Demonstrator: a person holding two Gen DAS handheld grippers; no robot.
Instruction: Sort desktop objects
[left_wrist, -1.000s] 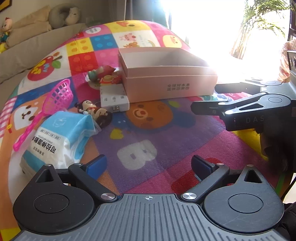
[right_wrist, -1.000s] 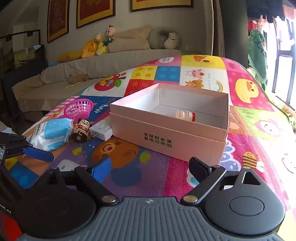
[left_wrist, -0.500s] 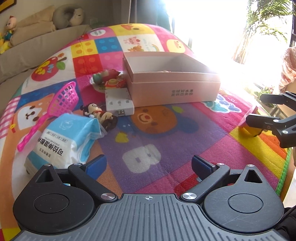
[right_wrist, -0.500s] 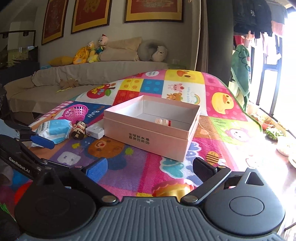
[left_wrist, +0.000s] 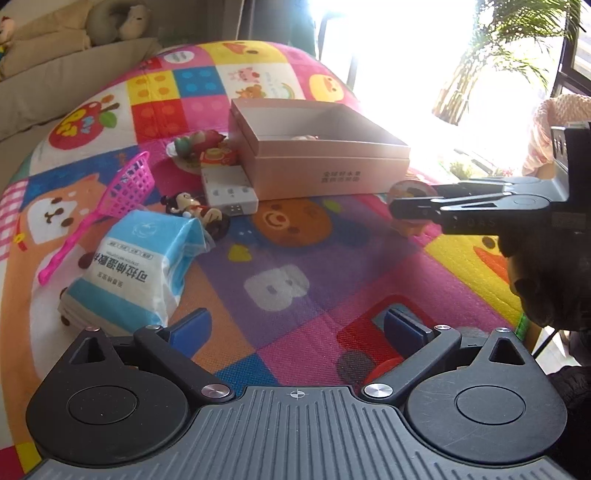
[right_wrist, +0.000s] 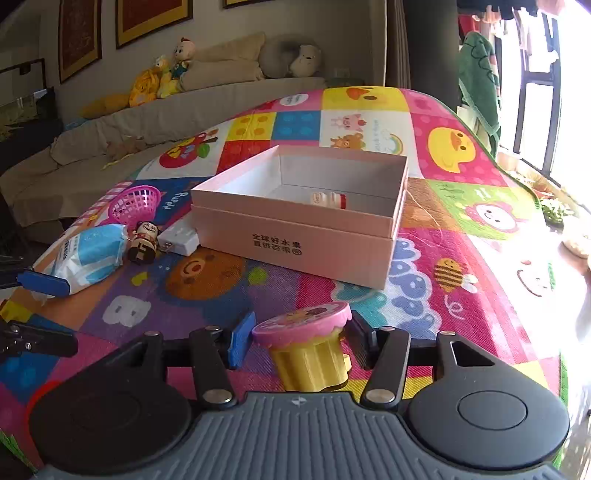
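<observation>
On a bright play mat over the tabletop, an open pink box (right_wrist: 295, 240) is the landmark. Inside it lies one small white bottle (right_wrist: 328, 199) — the only thing sorted so far, as far as can be seen. Just in front of the box, the right hand-held gripper (right_wrist: 295, 341) is closing its jaws around a pink-topped toy cup (right_wrist: 306, 347); whether the pads already press on it is unclear. Left of the box, unsorted: a white power strip (left_wrist: 229, 189), a figurine (left_wrist: 192, 210), a blue tissue pack (left_wrist: 136, 266), a pink scoop (left_wrist: 110, 206) and some toys (left_wrist: 201, 147). The left hand-held gripper (left_wrist: 295, 328) hovers spread and empty — most of the work remains.
</observation>
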